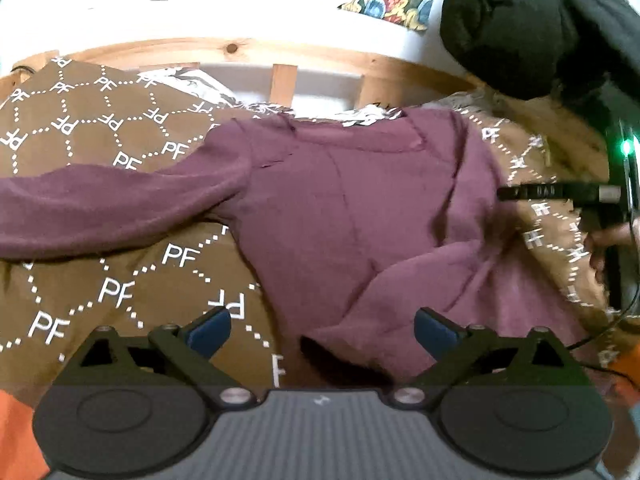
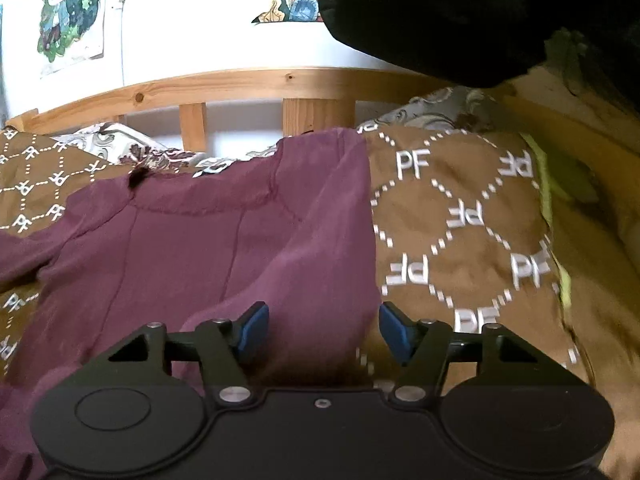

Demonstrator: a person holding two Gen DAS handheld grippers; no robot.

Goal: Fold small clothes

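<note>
A maroon long-sleeved top (image 1: 340,200) lies spread on a brown blanket (image 1: 80,288) printed with white PF letters. One sleeve (image 1: 100,208) stretches out to the left; the other sleeve (image 1: 424,280) is folded in over the body. My left gripper (image 1: 322,334) hovers wide open over the top's lower hem, its blue pads clear of the cloth. In the right wrist view, my right gripper (image 2: 324,328) stands open over the right edge of the top (image 2: 208,248), with that edge between the pads and neither pad pressing it. A black finger (image 1: 540,193) of the right gripper shows in the left wrist view.
A wooden bed rail (image 2: 240,80) with slats runs behind the blanket (image 2: 460,220), below a white wall with colourful posters (image 2: 68,12). A bulky black mass (image 1: 520,28) hangs at upper right. Patterned pillows (image 2: 108,140) lie by the rail. Orange fabric (image 1: 16,432) shows at the lower left.
</note>
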